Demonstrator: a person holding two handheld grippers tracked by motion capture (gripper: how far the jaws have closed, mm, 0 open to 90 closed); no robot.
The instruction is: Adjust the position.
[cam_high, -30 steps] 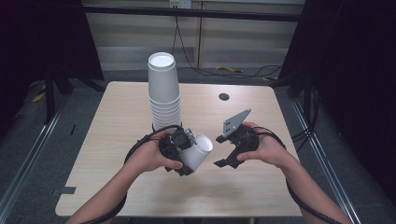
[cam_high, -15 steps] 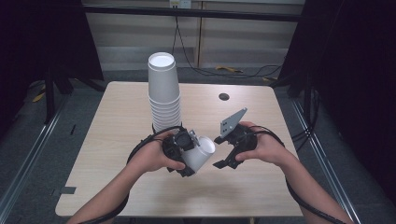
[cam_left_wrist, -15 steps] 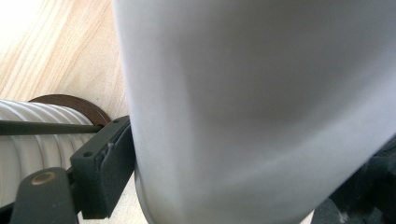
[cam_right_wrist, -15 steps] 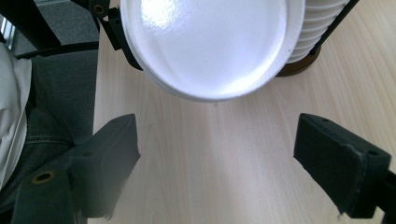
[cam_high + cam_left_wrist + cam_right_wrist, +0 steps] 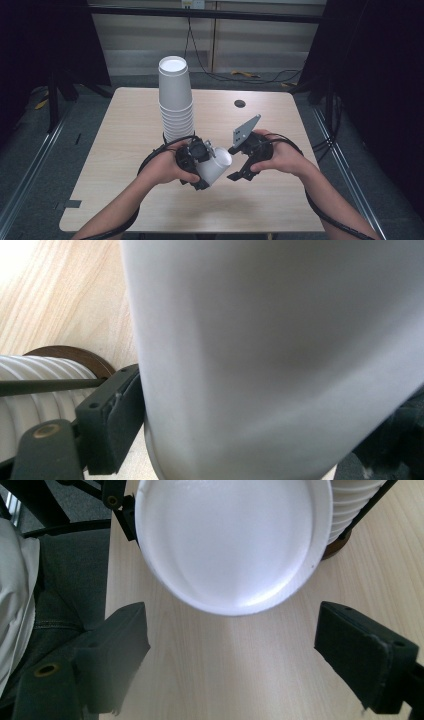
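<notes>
Left gripper (image 5: 202,167) clamped tight, right gripper (image 5: 239,162) gaping wide — facing each other, just apart.

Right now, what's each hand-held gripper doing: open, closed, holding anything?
Left hand-held gripper: closed on a white paper cup, held tilted.
Right hand-held gripper: open, empty, jaws spread just short of the cup's mouth.

No readable text, labels or numbers — white cups (image 5: 176,97) blank, table (image 5: 125,145) unmarked

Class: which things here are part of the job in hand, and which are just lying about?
In the job: white cup, left gripper, right gripper, stack of cups.
Lying about: dark round hole in the table, yellow cable on the floor.
</notes>
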